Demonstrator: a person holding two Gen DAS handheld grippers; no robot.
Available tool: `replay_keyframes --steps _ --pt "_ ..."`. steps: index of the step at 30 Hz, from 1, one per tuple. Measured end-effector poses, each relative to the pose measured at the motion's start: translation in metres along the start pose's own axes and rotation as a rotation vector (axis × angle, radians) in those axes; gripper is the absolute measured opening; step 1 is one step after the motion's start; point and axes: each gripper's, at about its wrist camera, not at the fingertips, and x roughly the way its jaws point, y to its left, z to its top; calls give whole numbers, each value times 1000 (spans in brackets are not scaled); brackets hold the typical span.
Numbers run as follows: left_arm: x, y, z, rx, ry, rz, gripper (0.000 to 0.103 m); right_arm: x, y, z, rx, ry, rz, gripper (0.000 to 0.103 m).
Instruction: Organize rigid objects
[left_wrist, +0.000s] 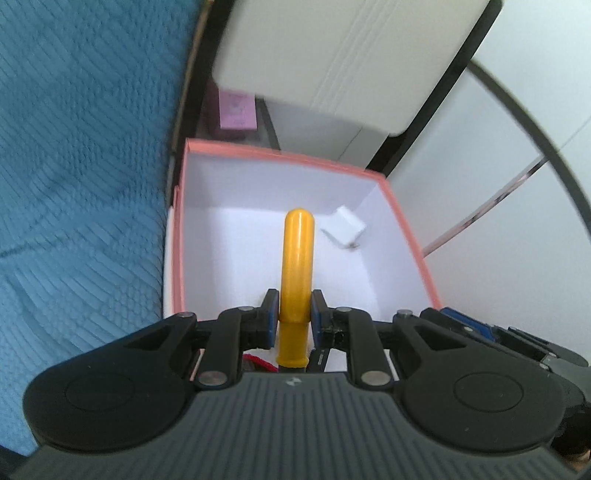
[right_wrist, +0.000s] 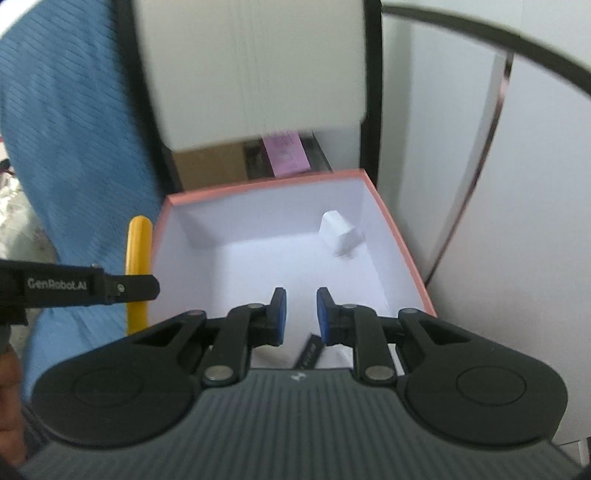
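Over box: left gripper clamped yellow handle.
Right gripper: jaws apart, holding nothing.
Handling: judged stiff, light, slick; grip mid-shaft.

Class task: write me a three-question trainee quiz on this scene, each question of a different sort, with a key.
1. True or false: the left gripper grips the yellow handle.
2. What lies in the pink box? A) white plug B) red cup C) spoon
3. Fill in: the right gripper is ____.

Key: 1 true; 2 A, the white plug; 3 open, holding nothing.
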Motion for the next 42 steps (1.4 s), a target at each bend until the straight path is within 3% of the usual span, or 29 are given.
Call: replay_keyframes --steps 9,20,29,42 --pt "70 14 -6 -27 104 18 21 64 -13 -17 21 124 7 21" --pt "89 14 -3 -2 110 23 21 91 -21 -22 43 165 7 21" --pt "50 4 1 25 60 15 22 52 -16 -8 52 88 13 21" --pt "-42 -16 -2 94 -80 16 42 -46 4 3 54 -64 38 21"
